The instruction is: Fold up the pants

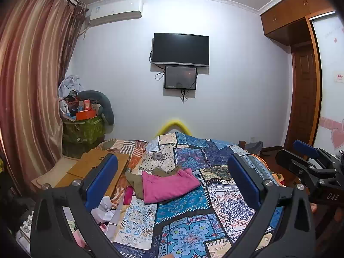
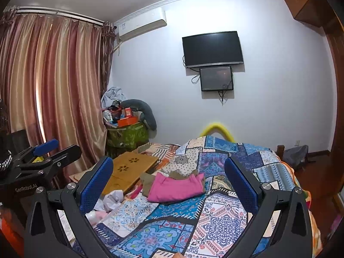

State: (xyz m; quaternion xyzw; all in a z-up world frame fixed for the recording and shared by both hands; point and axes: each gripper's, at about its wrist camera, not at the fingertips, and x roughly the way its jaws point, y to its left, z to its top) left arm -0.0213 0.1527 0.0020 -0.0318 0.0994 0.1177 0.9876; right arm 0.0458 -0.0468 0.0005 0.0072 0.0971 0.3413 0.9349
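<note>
Even indoor light; strong fisheye warping

Folded pants (image 1: 172, 185) on the bed (image 1: 193, 225), wooden tray (image 1: 96, 167) to their left, television (image 1: 180, 49) on the wall behind.

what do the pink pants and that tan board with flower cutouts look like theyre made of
Pink pants: soft matte woven fabric, probably cotton; they sag into limp folds with no shine. Tan board: looks like bamboo or light wood with a smooth finish; flat, rigid, with cleanly cut petal-shaped holes, though laminate cannot be ruled out.
</note>
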